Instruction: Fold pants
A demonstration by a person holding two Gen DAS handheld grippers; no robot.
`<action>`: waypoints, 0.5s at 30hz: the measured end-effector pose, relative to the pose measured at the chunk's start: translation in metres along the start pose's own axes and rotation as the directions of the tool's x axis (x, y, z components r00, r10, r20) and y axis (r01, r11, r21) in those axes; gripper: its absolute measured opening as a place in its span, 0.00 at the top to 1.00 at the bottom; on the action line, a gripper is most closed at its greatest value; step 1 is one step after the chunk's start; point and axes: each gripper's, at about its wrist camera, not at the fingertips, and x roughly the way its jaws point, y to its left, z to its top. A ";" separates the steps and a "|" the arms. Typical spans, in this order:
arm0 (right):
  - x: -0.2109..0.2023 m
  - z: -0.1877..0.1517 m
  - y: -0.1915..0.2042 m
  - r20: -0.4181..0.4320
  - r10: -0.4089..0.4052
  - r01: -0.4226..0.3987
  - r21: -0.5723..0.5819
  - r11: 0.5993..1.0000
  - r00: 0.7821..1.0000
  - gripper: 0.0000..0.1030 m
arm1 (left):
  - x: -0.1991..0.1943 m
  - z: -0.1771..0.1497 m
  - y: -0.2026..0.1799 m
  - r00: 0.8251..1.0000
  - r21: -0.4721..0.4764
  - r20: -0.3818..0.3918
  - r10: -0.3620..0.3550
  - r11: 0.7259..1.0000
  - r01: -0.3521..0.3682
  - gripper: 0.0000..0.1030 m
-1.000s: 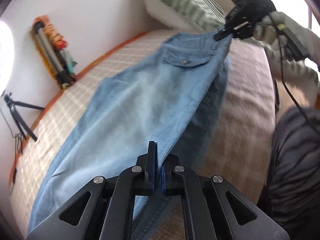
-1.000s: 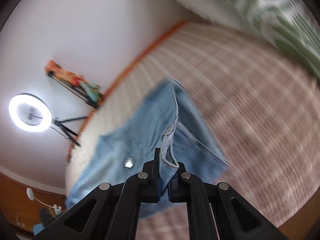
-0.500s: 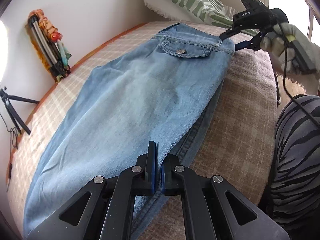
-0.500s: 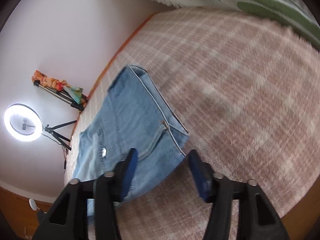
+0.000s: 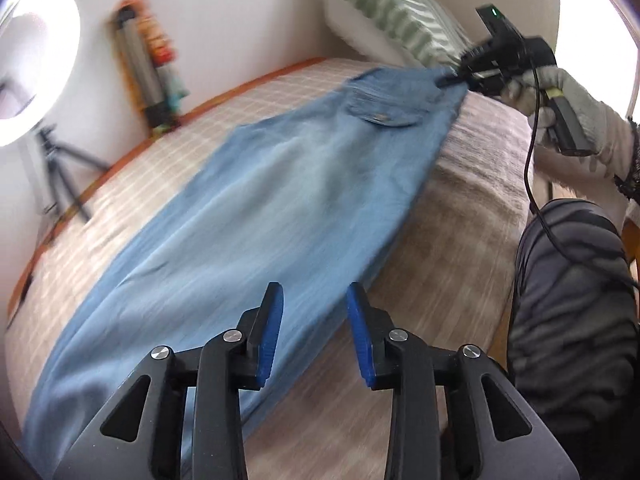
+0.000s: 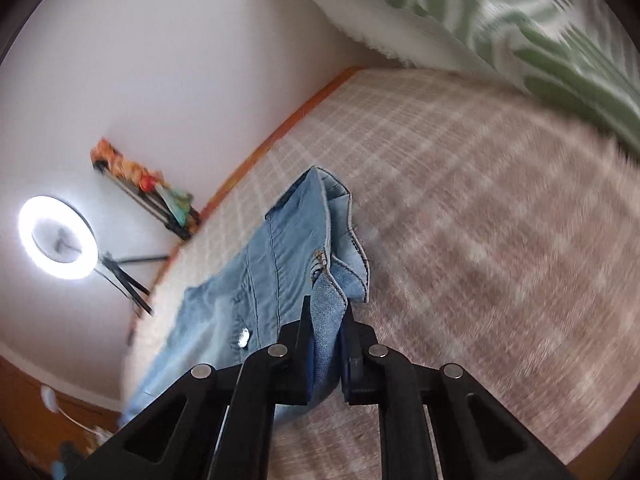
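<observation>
My left gripper [image 5: 314,330] is opening, its blue pads apart above the near edge of the jeans [image 5: 256,216], no longer pinching the denim. The jeans lie folded lengthwise on the bed [image 5: 472,208], legs running toward the lower left, back pocket up near the striped pillow [image 5: 384,4]. My right gripper [image 6: 326,344] is closing on the waistband corner, with denim bunched between its pads and lifted slightly off the checked bedspread. A ring light [image 6: 58,238] stands by the wall.
</observation>
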 end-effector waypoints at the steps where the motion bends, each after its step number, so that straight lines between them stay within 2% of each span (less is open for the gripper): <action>1: 0.003 0.001 0.005 -0.013 -0.027 0.027 -0.021 0.999 1.000 0.92 | -0.008 -0.005 0.009 1.000 -0.025 0.002 0.007 1.000 -0.007 0.69; 2: 0.006 0.002 0.009 -0.022 -0.051 0.051 -0.040 0.998 0.998 0.91 | -0.018 -0.013 0.021 1.000 -0.060 0.004 0.022 0.998 -0.022 0.68; 5: 0.008 0.003 0.016 -0.037 -0.113 0.110 -0.077 0.991 0.993 0.77 | -0.043 -0.035 0.053 0.997 -0.147 0.000 0.072 0.986 -0.072 0.65; 6: 0.005 0.004 0.015 -0.036 -0.124 0.121 -0.077 0.990 0.992 0.68 | -0.053 -0.045 0.068 0.995 -0.188 -0.008 0.096 0.978 -0.096 0.64; 7: 0.002 0.005 0.016 -0.031 -0.135 0.133 -0.079 0.988 0.990 0.65 | -0.058 -0.053 0.077 0.994 -0.210 -0.016 0.110 0.971 -0.111 0.63; 12: -0.028 0.005 0.031 0.047 -0.184 0.189 -0.139 0.972 0.982 0.65 | -0.080 -0.096 0.124 0.981 -0.337 -0.069 0.184 0.921 -0.196 0.63; 15: -0.038 0.002 0.062 0.072 -0.152 0.165 -0.232 0.958 0.986 0.65 | -0.087 -0.117 0.140 0.974 -0.400 -0.094 0.207 0.888 -0.227 0.63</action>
